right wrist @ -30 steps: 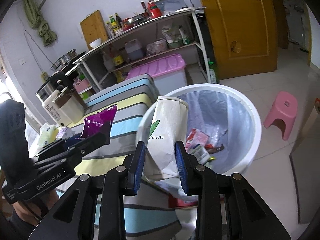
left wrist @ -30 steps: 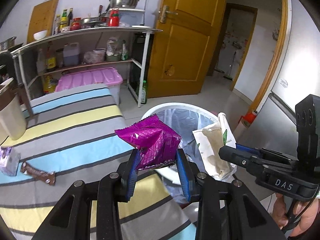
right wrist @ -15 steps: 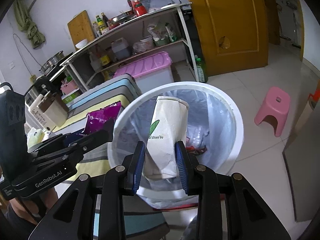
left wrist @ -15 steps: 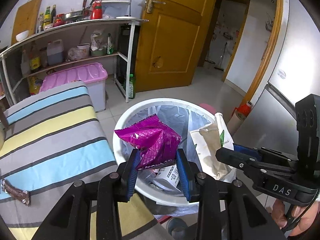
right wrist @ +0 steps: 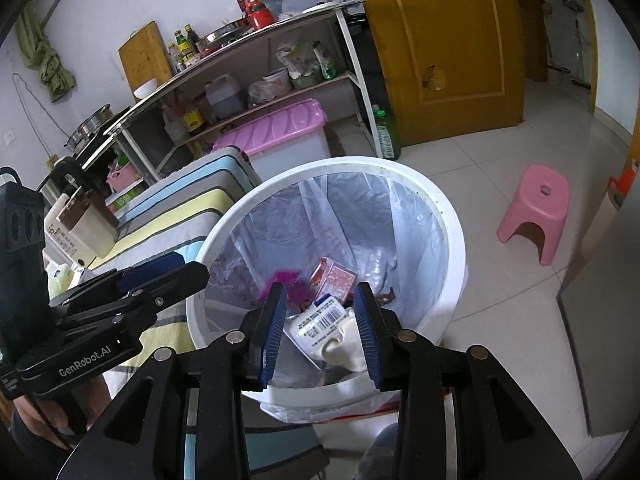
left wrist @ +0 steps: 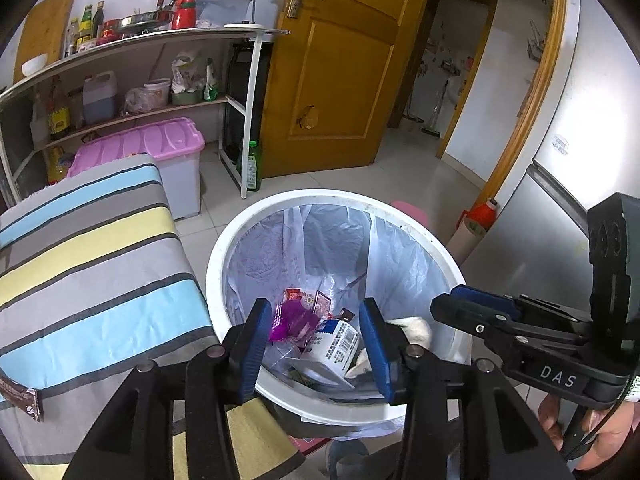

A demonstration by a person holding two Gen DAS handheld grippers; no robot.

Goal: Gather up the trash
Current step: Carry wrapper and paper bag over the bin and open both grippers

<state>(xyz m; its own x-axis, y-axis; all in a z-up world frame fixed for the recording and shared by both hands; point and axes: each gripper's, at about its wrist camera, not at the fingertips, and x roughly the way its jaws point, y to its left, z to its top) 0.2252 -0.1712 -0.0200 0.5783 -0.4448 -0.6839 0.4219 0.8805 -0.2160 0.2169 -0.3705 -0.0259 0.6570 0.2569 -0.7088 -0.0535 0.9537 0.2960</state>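
The left gripper [left wrist: 316, 344] hangs over the near rim of the white trash bin [left wrist: 224, 240], its blue pads [left wrist: 254, 350] apart with nothing pressed between them; its jaws have just been opening. The right gripper [right wrist: 320, 328] hangs beside it over the same bin, jaws likewise apart and empty and just opened wider. In the left wrist view the right gripper [left wrist: 472, 308] reaches in from the right, with the person's hand [left wrist: 592, 436] under its handle.

Down inside the bin, on its clear plastic liner [right wrist: 408, 224], lies the trash. The purple snack wrapper [left wrist: 290, 322] sits at the left of the heap, seen just past the left pad. Beside it lies a white carton with a barcode [left wrist: 336, 346], and at its right the crumpled cream paper bag [right wrist: 344, 344] rests against the near wall. A red-and-white packet [right wrist: 334, 278] lies farther in.

To the left of the bin, touching or nearly touching its rim, is a table under a striped cloth [left wrist: 92, 248] of blue, grey and yellow. A brown snack bar wrapper [left wrist: 20, 394] lies on its near left edge. A pink stool [right wrist: 536, 208] stands on the tiled floor right of the bin.

Farther back, a pink-lidded storage box [left wrist: 160, 148] sits below a metal shelf rack [left wrist: 140, 40] loaded with bottles, jugs and a steel bowl. A green bottle [left wrist: 252, 166] stands by the rack's leg, before a yellow wooden door [left wrist: 340, 60].
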